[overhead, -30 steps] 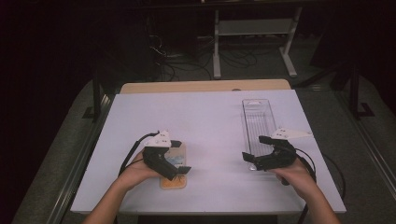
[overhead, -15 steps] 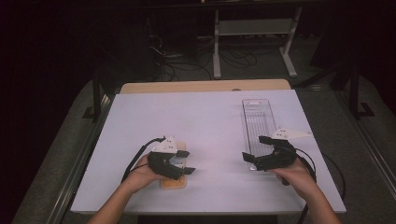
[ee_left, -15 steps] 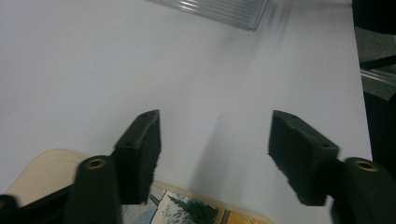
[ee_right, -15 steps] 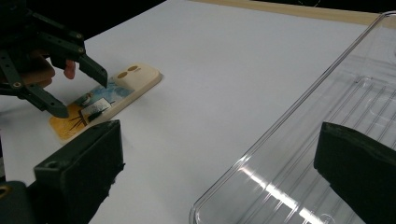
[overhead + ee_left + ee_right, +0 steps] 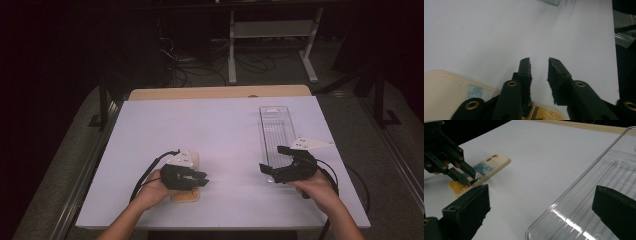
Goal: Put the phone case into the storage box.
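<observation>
A cream and tan phone case (image 5: pixel 186 196) lies flat on the white table near the front left; it also appears as the case (image 5: pixel 495 161) and the case (image 5: pixel 444 87). My left gripper (image 5: pixel 202 177) hovers over its near end, pointing right. Its jaws have just been closing. In the left gripper view the left gripper (image 5: pixel 539 61) keeps a narrow gap showing bare table, with nothing between the pads. A long clear plastic tray (image 5: pixel 275 125) lies at the right. My right gripper (image 5: pixel 272 159) stands wide open at its near end, and the right gripper (image 5: pixel 541 195) has a jaw on each side of the tray's corner (image 5: pixel 604 170).
The white sheet (image 5: pixel 220 130) covers a wooden tabletop whose far edge (image 5: pixel 220 93) shows behind it. On the dark floor beyond stand a metal frame (image 5: pixel 272 35) and loose cables (image 5: pixel 185 65). Cables trail from both grippers toward the front edge.
The left gripper's jaws have drawn much closer together above the phone case, and the hand has shifted slightly. The right gripper and the tray have stayed put.
</observation>
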